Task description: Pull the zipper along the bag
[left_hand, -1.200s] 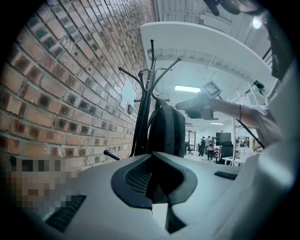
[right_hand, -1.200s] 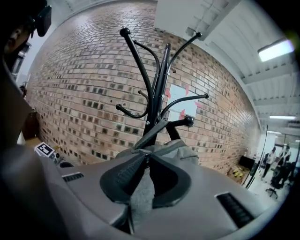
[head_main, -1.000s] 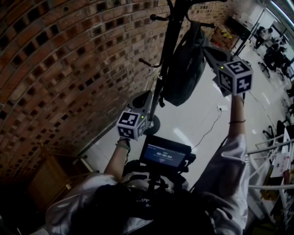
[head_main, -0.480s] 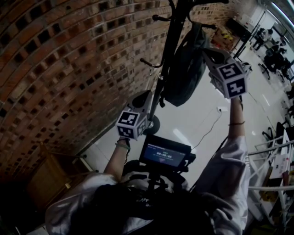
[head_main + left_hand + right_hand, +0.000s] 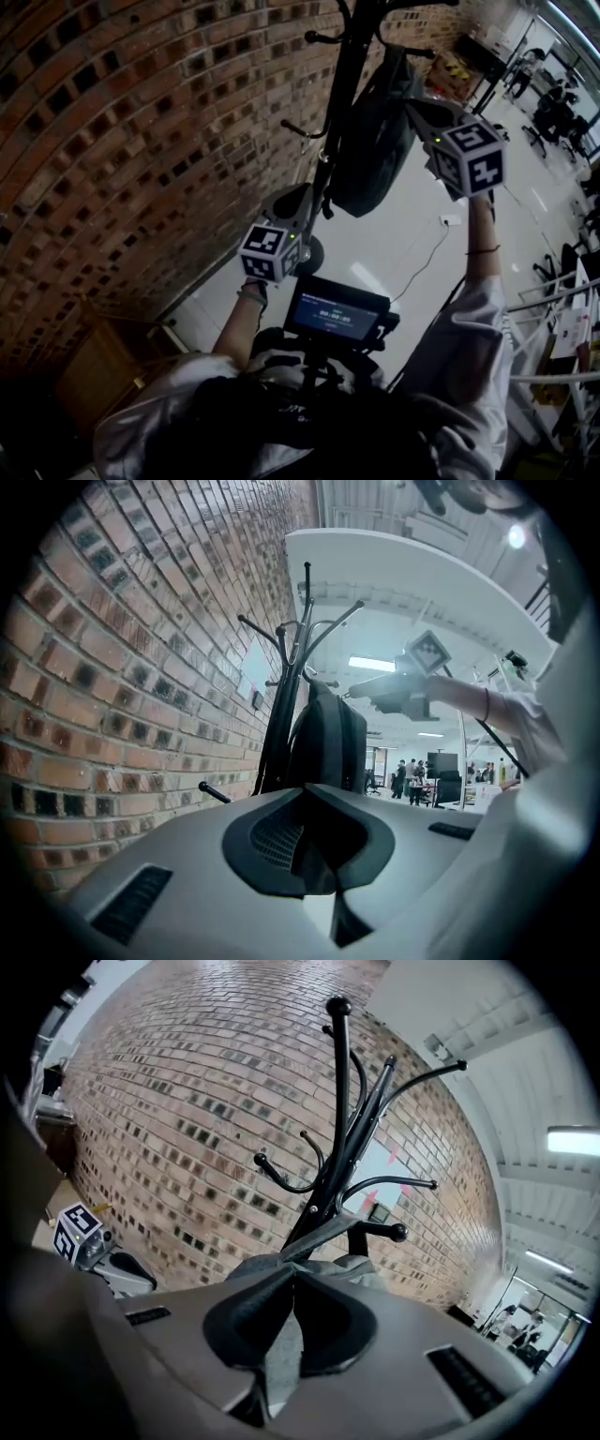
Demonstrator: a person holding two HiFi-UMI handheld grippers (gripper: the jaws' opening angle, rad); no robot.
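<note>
the bag (image 5: 375, 141) hangs on a coat rack (image 5: 339, 84) close by the brick wall (image 5: 141, 141), clear of the floor (image 5: 403, 244). the right hand-held gripper (image 5: 286, 1274) is up at the bag's top, jaws closed with grey fabric pinched at their tips. whether that is the zipper pull or only a fold cannot be told. the left hand-held gripper (image 5: 305, 794) sits low, near the rack's pole and the bag's bottom. its jaws are fully together on nothing, and the bag is a little ahead of it. no view shows the zipper line, so how much is run is unclear. judging by the grip up top and the idle left, most of the pull looks yet to do. room is open to the right and near. the wall on the left, the hooks (image 5: 398, 1233) above and the pole crowd the bag, which will likely swing unless steadied.
</note>
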